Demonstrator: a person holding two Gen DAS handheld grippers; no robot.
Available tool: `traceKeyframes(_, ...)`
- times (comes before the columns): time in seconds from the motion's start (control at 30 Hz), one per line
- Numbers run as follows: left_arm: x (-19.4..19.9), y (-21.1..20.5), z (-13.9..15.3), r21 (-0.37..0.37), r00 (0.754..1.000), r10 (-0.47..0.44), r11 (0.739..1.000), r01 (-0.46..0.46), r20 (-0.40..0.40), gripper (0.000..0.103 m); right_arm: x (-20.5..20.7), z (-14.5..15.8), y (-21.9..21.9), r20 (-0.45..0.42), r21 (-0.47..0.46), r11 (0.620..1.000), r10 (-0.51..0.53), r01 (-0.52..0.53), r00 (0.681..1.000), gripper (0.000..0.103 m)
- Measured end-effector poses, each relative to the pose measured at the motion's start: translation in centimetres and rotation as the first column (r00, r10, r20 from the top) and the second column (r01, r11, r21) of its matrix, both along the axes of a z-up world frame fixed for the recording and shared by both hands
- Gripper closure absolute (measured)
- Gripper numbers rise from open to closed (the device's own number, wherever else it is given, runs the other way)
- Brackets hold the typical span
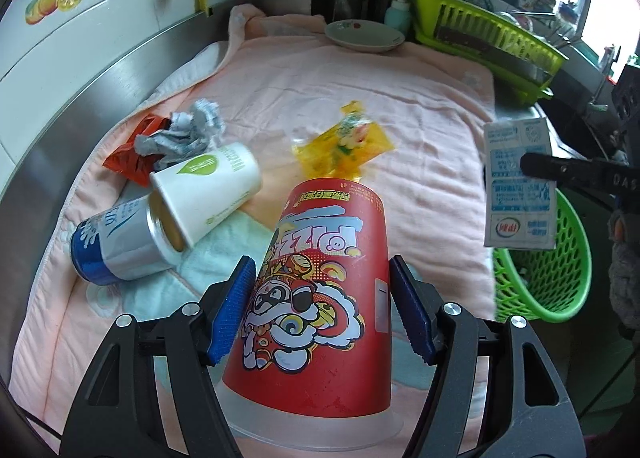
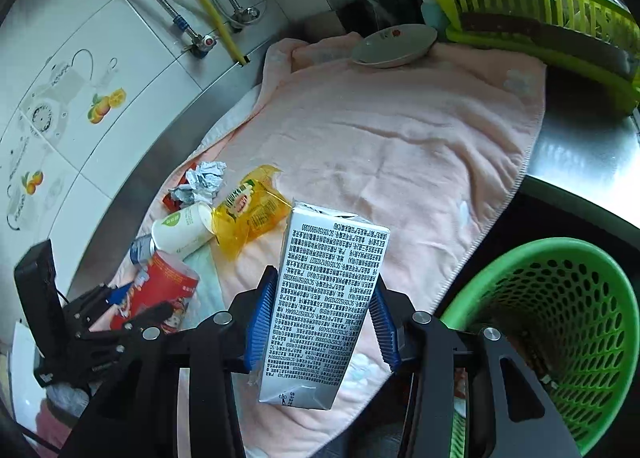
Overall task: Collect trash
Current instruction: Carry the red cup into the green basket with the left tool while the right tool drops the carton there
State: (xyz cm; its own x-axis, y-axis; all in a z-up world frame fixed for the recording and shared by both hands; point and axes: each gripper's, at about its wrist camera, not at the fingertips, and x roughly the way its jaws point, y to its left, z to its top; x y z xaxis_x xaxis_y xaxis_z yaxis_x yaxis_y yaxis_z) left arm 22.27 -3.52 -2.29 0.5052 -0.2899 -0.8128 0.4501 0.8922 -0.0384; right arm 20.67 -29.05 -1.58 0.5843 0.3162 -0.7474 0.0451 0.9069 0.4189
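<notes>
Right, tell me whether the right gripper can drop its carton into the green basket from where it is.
Probably yes. The right gripper holds the white milk carton beside the green perforated plastic basket, whose open mouth faces up with nothing between them; a short move right should do.

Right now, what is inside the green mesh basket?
The green perforated plastic basket shows mostly bare mesh wall; something dark lies near its bottom, unidentifiable. The right hand-held gripper and its white printed carton hide the basket's near side.

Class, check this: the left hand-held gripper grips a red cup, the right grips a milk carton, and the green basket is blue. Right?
Not quite. The mesh basket is green, as the right wrist view shows. The left hand-held gripper does grip the red cup, and the right hand-held gripper the milk carton.
</notes>
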Motion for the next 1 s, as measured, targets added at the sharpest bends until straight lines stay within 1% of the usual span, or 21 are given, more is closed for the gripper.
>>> traceKeyframes(0.13, -1.6, -2.4, 1.0, -0.023, 0.999, -0.04, 0.999, 0.04, 0.015, 0.036, -2.2, -0.3, -2.8, -0.005, -0.043, 0.999, -0.017, 0.017, 1.0, 0.06)
traceKeyframes(0.27, -3.0, -5.5, 1.7, -0.061, 0.996, -0.087, 0.994, 0.089, 0.024, 0.036, -4.3, -1.0, -6.1, -0.015, -0.103, 0.993, -0.053, 0.051, 0.998, 0.06)
traceKeyframes(0.4, -4.2, -9.0, 2.0, -0.089, 0.99, -0.136, 0.986, 0.138, 0.026, 0.036, -5.9, -2.1, -9.3, -0.036, -0.19, 0.979, -0.085, 0.076, 0.996, 0.059)
traceKeyframes(0.6, -5.5, -13.9, 1.6, -0.13, 0.979, -0.204, 0.97, 0.203, 0.008, 0.036, -7.9, -4.2, -13.3, -0.075, -0.315, 0.944, -0.133, 0.103, 0.988, 0.059)
traceKeyframes(0.73, -6.2, -16.8, 1.2, -0.138, 0.969, -0.246, 0.96, 0.243, -0.006, 0.036, -8.8, -5.8, -15.2, -0.105, -0.328, 0.937, -0.158, 0.116, 0.982, 0.059)
traceKeyframes(0.8, -6.5, -18.1, 0.9, -0.145, 0.965, -0.263, 0.955, 0.259, -0.014, 0.036, -9.0, -6.4, -15.7, -0.108, -0.354, 0.928, -0.166, 0.118, 0.98, 0.059)
traceKeyframes(0.9, -7.2, -19.8, 0.4, -0.145, 0.957, -0.288, 0.949, 0.281, -0.025, 0.036, -9.4, -6.9, -16.4, -0.101, -0.378, 0.917, -0.176, 0.126, 0.979, 0.059)
traceKeyframes(1.0, -7.5, -21.1, -0.1, -0.149, 0.952, -0.305, 0.943, 0.297, -0.037, 0.036, -9.7, -6.9, -16.9, -0.099, -0.365, 0.92, -0.188, 0.14, 0.977, 0.059)
